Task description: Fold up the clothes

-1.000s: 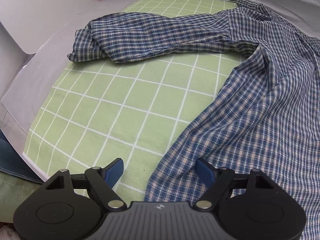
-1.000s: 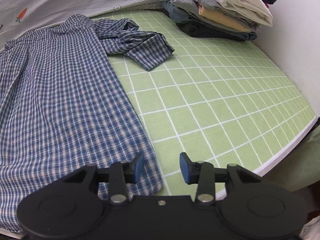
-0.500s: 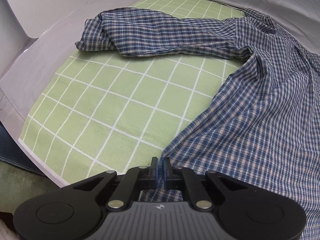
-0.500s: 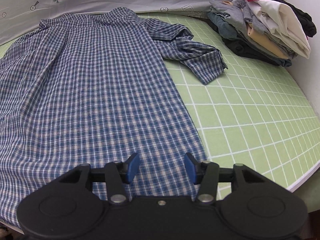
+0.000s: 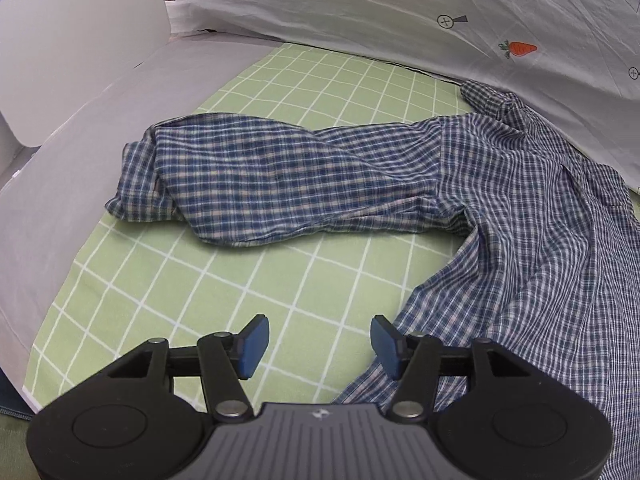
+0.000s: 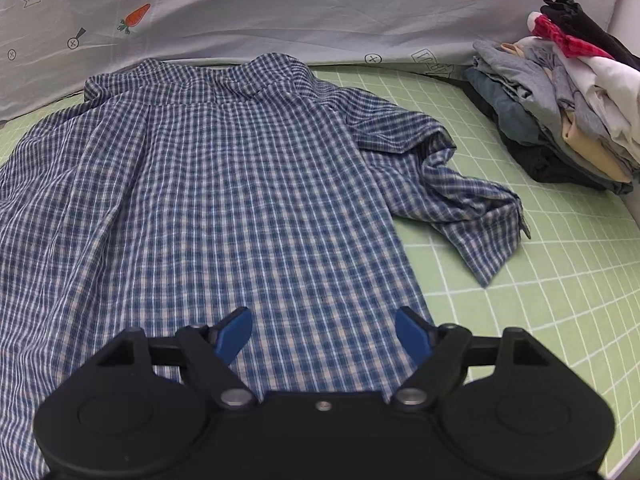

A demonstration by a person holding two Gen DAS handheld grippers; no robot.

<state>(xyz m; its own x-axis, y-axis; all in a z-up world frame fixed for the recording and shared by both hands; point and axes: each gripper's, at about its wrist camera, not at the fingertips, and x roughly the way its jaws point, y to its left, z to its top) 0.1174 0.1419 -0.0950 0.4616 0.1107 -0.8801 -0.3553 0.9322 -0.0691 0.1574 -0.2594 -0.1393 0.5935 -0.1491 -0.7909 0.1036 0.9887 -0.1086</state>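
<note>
Green grid-pattern mat [image 5: 224,280] on the table, grey printed sheet [image 5: 400,8] hung behind it, and the blue-and-white checked button shirt [image 6: 224,200] spread back-up across the middle with its collar toward the sheet.

Quick update on what's just changed. Half a second ago my left gripper [image 5: 318,346] was pinched tight on the shirt's bottom corner; now its jaws are opening again and there's nothing between them, just bare mat, with the hem edge lying right beside the right-hand pad. So that corner is let go and lying flat. My right gripper [image 6: 323,334] has slid in from the shirt's side edge and now hangs over the lower body of the shirt, jaws opening too, cloth underneath but not pinched.

My read: the tug-and-flatten bit is done and both hands are free. The body looks pretty smooth. Still messy: the left sleeve [image 5: 280,176] is stretched out sideways and bunched at the cuff, and the right sleeve [image 6: 452,196] is crumpled toward the stack of folded clothes [image 6: 560,108]. Sleeves probably come next, folded in over the back.
</note>
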